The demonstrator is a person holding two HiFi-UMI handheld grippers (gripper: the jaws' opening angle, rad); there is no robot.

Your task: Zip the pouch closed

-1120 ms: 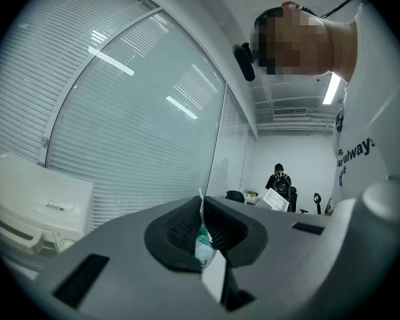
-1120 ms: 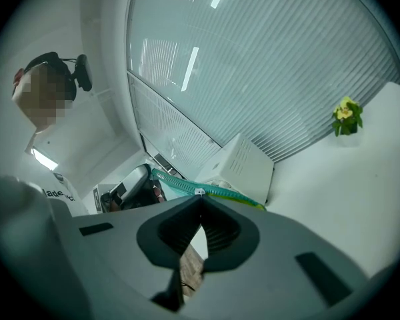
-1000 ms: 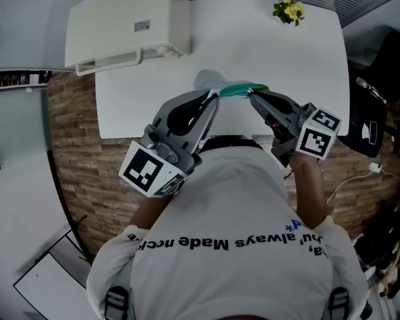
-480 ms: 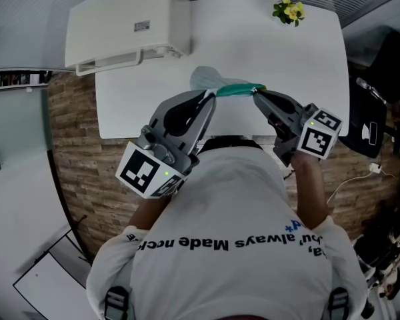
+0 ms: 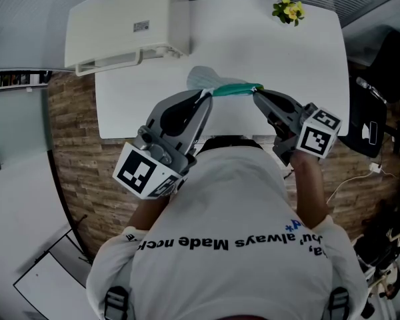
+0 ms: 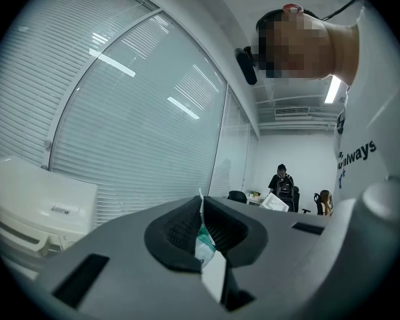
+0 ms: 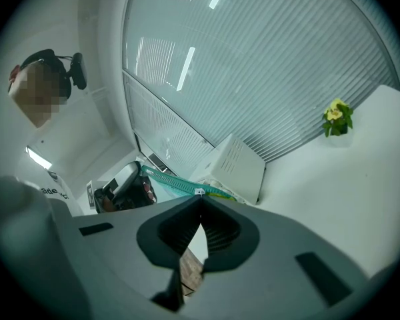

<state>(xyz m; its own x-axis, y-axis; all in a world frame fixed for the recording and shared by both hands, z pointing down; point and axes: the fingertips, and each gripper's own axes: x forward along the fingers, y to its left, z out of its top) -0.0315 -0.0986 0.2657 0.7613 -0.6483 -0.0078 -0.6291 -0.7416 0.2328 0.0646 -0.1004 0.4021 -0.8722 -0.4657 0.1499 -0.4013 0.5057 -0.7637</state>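
Nearest the person, the left tool (image 5: pixel 207 95) is clamped on one end of the pouch (image 5: pixel 203 79), with fabric pinched between its pads. This anchors the pouch so the teal zipper (image 5: pixel 237 89) runs taut. The right tool (image 5: pixel 255 93), jaws together, nips what looks like the small white zipper pull (image 7: pixel 199 192) at the opposite end, ready for a straight pull along the track. The pouch hangs in the air between them, over the near edge of the white bench (image 5: pixel 287 59). Farther back sit a white box (image 5: pixel 127 25) and flowers (image 5: pixel 288 10), well apart from the work.
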